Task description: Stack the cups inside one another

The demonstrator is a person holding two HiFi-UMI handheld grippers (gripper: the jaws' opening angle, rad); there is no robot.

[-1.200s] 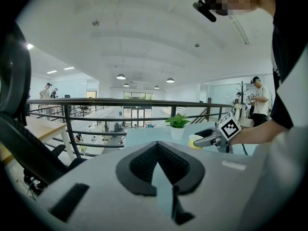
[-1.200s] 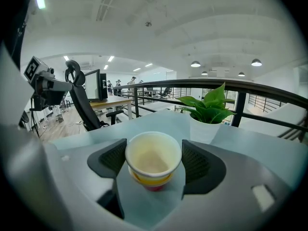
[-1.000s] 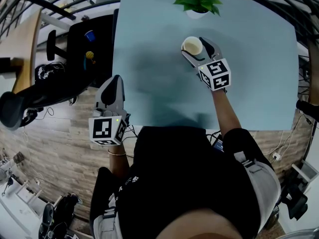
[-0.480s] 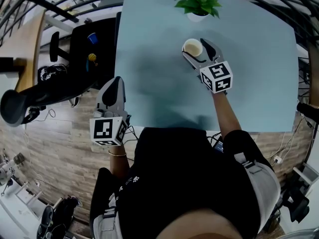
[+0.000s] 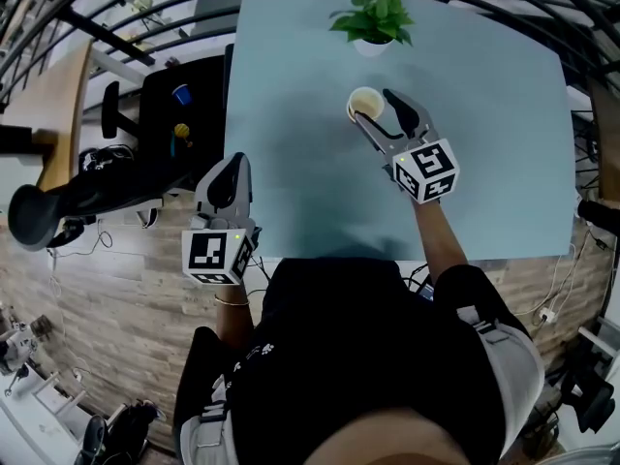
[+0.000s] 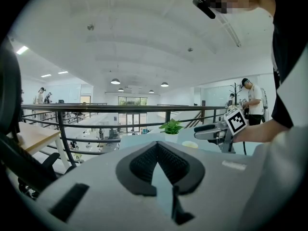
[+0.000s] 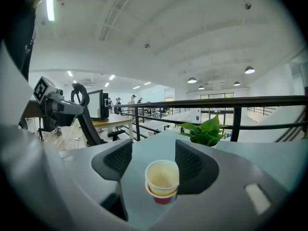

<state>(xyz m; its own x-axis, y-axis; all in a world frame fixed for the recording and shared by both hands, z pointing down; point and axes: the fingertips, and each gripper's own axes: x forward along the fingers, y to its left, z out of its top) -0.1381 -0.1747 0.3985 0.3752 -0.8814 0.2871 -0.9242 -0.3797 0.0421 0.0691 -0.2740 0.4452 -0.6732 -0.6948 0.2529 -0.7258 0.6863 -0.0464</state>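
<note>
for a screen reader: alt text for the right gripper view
A cream cup nested in a red cup stands between the right claw's jaws, which have just been closing, with a gap on one side. A plant sits behind.

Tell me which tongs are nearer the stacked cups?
Right. The right tongs have the stacked cups between their jaws, which have just been closing but are not pressing them yet. The left tongs sit shut by the table's left edge, well away.

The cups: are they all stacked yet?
Done: the cream cup sits inside the red cup on the table. In hand: nothing; the right hand-held gripper has just been closing its jaws around that stack without pressing it, and the left hand-held gripper is shut, empty. Left: no loose cup shows on the table.
</note>
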